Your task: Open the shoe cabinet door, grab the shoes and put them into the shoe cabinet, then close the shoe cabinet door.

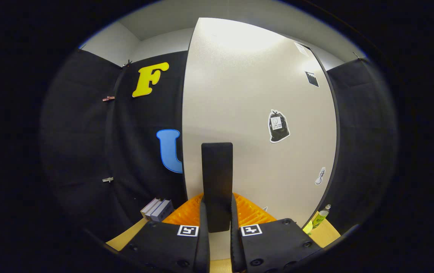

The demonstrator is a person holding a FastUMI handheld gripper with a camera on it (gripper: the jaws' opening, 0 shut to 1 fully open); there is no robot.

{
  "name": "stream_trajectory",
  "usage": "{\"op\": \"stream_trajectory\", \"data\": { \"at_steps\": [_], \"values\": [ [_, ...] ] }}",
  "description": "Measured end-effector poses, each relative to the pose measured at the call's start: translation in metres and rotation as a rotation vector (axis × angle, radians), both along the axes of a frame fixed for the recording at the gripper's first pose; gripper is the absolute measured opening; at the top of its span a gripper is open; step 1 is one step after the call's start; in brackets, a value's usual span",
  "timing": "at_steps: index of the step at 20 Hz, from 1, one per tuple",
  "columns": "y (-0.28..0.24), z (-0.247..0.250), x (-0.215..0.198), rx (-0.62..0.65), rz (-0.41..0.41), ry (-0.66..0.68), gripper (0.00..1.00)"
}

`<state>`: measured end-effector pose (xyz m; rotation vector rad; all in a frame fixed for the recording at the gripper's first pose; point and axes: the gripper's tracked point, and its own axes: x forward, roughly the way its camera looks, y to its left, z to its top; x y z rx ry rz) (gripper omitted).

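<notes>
Gripper (pixel 217 223) fingers are sitting nearest, pressing from both sides on a tall flat black handle (pixel 217 182), so it's closed on that handle. Handle is standing upright, long axis vertical, mounted on the big off-white cabinet door (pixel 255 113), w/ its lower end sitting between the fingers. Door is facing the camera almost flat-on, long axis also vertical, dark trim running down its left & right edges.

On the door face, right of the handle: a black bag-shaped sticker (pixel 279 126), a small grey sticker (pixel 319 176) lower down, a dark square sticker (pixel 312 79) up high.

Behind the fingers an orange ribbed plastic item (pixel 251 212) is lying at the door's foot; can't tell what it is. Left of it, grey-white boxes (pixel 157 209) are standing on the light wooden floor (pixel 126 237). At the door's right bottom corner a small green bottle (pixel 320 217) is leaning.

Left of the door, black cloth wall (pixel 88 151) is leaving open room; the right side is looking tighter.
</notes>
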<state>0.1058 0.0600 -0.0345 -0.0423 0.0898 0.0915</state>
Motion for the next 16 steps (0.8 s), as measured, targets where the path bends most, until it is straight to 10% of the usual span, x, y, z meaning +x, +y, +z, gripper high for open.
{"op": "stream_trajectory", "data": {
  "at_steps": [16],
  "values": [
    [-0.035, 0.011, -0.054, 0.025, 0.171, 0.028, 0.25]
  ]
}}
